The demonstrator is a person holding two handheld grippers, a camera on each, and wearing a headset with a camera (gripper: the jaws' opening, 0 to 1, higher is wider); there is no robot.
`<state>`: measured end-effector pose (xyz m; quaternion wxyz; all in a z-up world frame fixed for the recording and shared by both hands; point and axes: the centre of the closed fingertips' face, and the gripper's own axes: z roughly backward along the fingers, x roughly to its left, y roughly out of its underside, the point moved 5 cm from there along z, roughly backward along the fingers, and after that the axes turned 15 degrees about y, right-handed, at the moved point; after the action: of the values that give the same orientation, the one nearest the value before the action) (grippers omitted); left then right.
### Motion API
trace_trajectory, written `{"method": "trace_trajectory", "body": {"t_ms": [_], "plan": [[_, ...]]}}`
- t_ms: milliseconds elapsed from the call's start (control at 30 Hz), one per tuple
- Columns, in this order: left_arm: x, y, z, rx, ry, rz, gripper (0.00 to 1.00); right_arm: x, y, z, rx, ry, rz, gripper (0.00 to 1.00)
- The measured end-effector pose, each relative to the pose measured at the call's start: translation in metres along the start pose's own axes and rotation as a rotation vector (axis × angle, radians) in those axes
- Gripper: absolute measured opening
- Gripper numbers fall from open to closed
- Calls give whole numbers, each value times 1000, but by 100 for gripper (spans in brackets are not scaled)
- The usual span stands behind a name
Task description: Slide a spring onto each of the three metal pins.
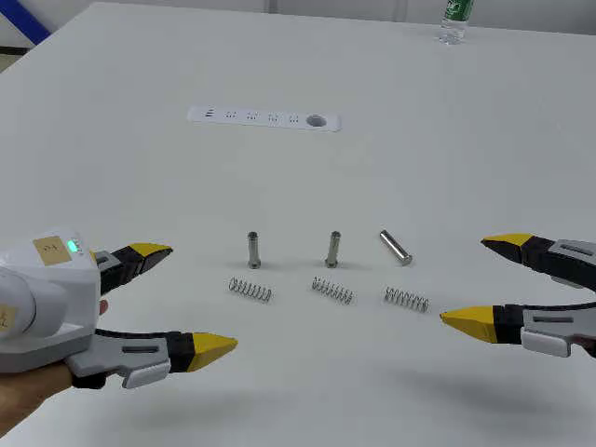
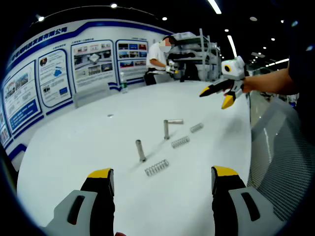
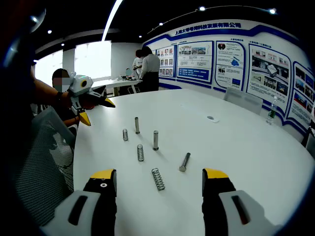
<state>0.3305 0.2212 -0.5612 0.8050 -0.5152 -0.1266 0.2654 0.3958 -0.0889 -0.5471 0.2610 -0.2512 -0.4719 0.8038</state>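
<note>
Three metal pins stand in a row mid-table: the left pin [image 1: 253,250] and middle pin [image 1: 332,249] are upright, the right pin [image 1: 395,247] lies on its side. In front of each lies a loose spring: left spring [image 1: 250,290], middle spring [image 1: 332,291], right spring [image 1: 407,299]. My left gripper [image 1: 194,300] hovers open to the left of the row, holding nothing. My right gripper [image 1: 475,281] is open to the right of it, also holding nothing. From the left gripper view the nearest spring [image 2: 156,167] and pin [image 2: 141,150] lie ahead; the right gripper view shows the lying pin [image 3: 184,162] and a spring [image 3: 158,178].
A white power strip [image 1: 264,117] lies further back on the white table [image 1: 447,149]. A clear bottle with a green label [image 1: 454,20] stands at the far edge. People stand by a bench [image 3: 142,69] beyond the table.
</note>
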Motion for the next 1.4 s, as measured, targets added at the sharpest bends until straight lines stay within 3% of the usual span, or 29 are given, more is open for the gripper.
{"method": "trace_trajectory", "body": {"t_ms": [1400], "plan": [[-1, 1, -1, -9, -2, 16, 82, -5, -6, -3, 12, 7, -3, 68]]}}
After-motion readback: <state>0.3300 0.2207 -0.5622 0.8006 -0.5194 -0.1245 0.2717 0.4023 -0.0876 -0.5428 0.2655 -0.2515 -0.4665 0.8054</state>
